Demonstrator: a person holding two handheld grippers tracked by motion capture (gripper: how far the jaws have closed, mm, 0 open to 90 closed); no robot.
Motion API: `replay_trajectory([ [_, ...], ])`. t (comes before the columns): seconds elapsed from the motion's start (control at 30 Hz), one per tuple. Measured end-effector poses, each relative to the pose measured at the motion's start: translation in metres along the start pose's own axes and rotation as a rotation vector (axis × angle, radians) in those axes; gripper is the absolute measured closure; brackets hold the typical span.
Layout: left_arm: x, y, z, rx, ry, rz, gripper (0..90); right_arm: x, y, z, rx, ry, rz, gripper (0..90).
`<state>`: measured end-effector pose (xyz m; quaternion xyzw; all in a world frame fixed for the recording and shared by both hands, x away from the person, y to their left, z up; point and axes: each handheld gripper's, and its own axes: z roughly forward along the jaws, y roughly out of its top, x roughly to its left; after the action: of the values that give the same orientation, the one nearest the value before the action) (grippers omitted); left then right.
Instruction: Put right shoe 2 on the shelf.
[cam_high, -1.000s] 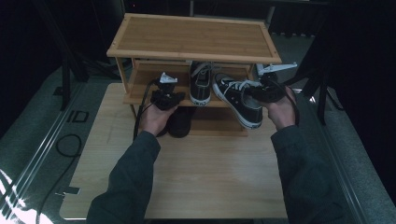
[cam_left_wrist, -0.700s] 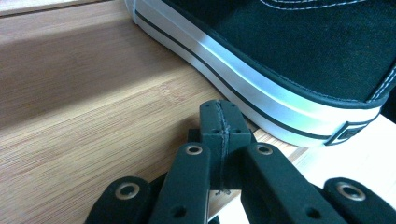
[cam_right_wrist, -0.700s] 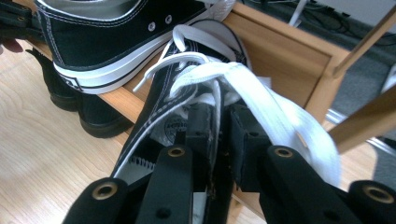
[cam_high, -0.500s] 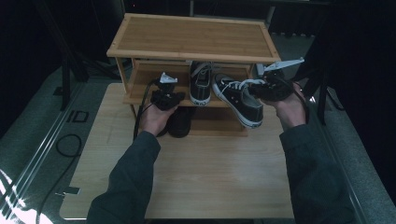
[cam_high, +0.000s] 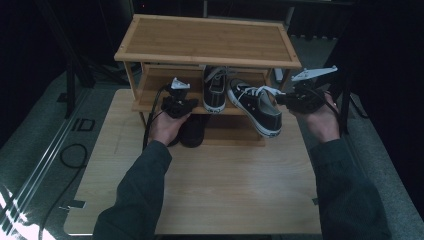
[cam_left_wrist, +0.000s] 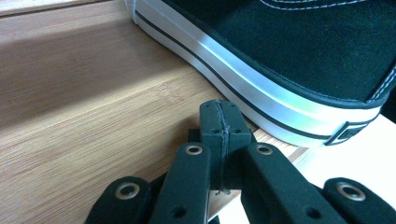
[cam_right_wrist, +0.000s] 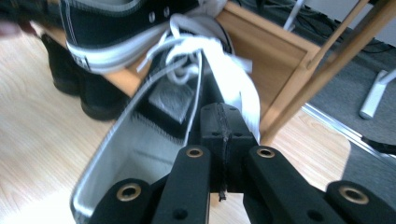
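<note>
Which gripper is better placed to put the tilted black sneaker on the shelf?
Right. The right gripper is shut on the tilted sneaker, beside the shelf. The left gripper is shut, holding nothing.

Black canvas sneaker (cam_high: 256, 106), white laces, white sole: tilted, heel off front edge of rack's middle shelf (cam_high: 150, 102).

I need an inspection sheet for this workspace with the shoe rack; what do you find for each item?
Surface: wooden table, bare in front of the rack.
Job's things: bamboo shoe rack; one black sneaker upright on its middle shelf; second sneaker tilted, jutting past the shelf front.
Clutter: dark shoes under the shelf.
Grippers: left gripper shut, empty, beside a sneaker sole; right gripper has just closed at the tilted sneaker's opening, a pinch on it not clear.
Cables: left gripper cable; floor cable.
Surroundings: grey floor, dark room.
</note>
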<state>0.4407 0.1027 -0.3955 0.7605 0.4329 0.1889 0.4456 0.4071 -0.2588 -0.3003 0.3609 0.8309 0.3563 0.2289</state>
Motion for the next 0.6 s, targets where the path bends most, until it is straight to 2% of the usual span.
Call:
replay_trajectory([
  [0.2,0.000,0.000,0.000,-0.004,0.000,-0.001,90.0,-0.002,-0.013,-0.002,0.027,0.004,-0.017,90.0],
  [0.37,0.000,0.000,0.000,-0.004,0.001,0.000,89.9,-0.003,-0.027,-0.003,0.027,0.016,-0.016,90.0],
  [0.6,0.000,0.000,0.000,0.001,0.002,0.006,89.9,0.003,-0.051,-0.002,0.046,0.039,-0.029,90.0],
])
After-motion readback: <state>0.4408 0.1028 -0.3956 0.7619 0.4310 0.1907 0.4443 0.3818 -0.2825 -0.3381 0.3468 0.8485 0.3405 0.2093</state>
